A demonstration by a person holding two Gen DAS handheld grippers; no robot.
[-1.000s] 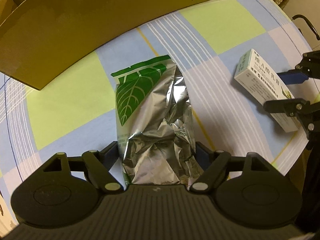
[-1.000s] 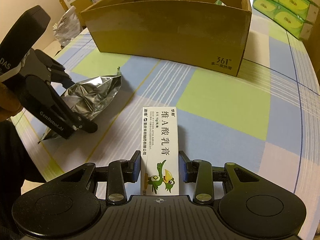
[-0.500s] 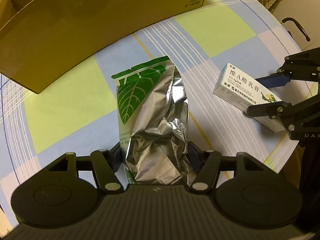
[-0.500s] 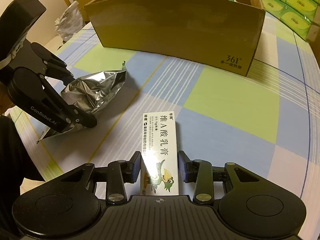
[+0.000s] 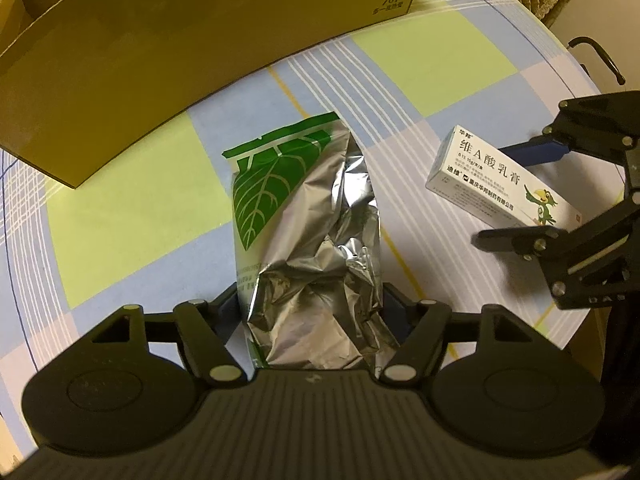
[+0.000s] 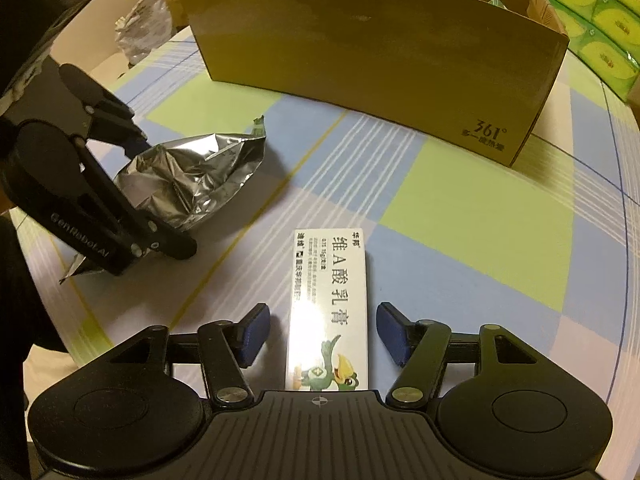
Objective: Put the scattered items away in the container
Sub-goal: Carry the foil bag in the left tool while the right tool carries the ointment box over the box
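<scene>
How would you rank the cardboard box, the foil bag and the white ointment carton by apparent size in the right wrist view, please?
1. Cardboard box: clearly the largest, though farthest away.
2 and 3. Foil bag and white ointment carton: they look alike in area; the carton lies nearer the camera and the left tongs cover part of the bag, so I leave them unranked.

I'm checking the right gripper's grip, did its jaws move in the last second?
Yes. The right gripper had its jaws against the white box earlier; now they stand apart from its sides.
</scene>
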